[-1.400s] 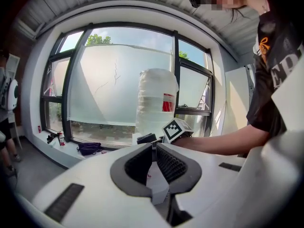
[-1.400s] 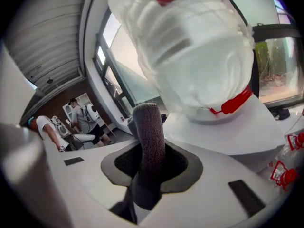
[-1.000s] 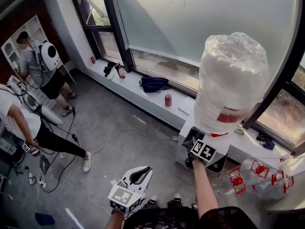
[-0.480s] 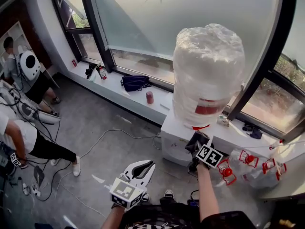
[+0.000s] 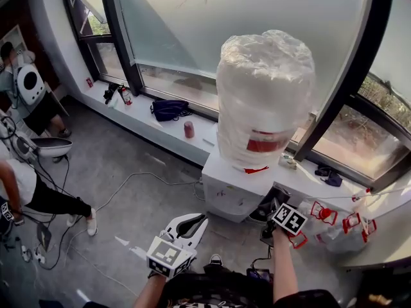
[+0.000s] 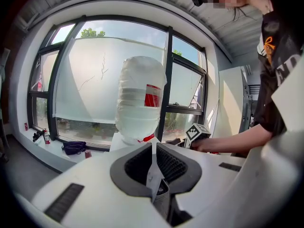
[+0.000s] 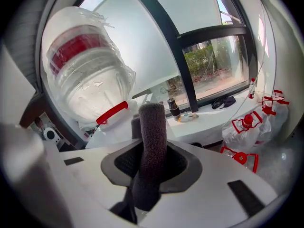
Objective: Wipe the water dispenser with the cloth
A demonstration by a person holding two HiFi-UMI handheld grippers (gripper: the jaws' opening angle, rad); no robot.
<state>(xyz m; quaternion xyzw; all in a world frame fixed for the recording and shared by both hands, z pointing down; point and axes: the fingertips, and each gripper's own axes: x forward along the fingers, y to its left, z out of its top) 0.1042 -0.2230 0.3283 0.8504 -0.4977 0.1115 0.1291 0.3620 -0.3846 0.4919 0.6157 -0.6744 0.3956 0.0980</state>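
Gripping a dark grey cloth [image 7: 153,141], the right hand-held gripper [image 5: 273,209] had both jaws clamped on the fabric, which stood up between them as a thick folded roll. This hand-held gripper sat low at the right side of the water dispenser [image 5: 230,194], just beside its white cabinet; contact with it could not be made out. An upturned water bottle [image 5: 264,95] wrapped in plastic film stood on the cabinet's top. The left hand-held gripper [image 5: 198,221] was held lower and nearer the person, well apart from the dispenser, with its jaws pressed together and nothing between them. Empty bottles with red handles [image 5: 334,220] lay on the floor at the right. A dark bag [image 5: 168,110] rested on the window sill [image 5: 138,117].
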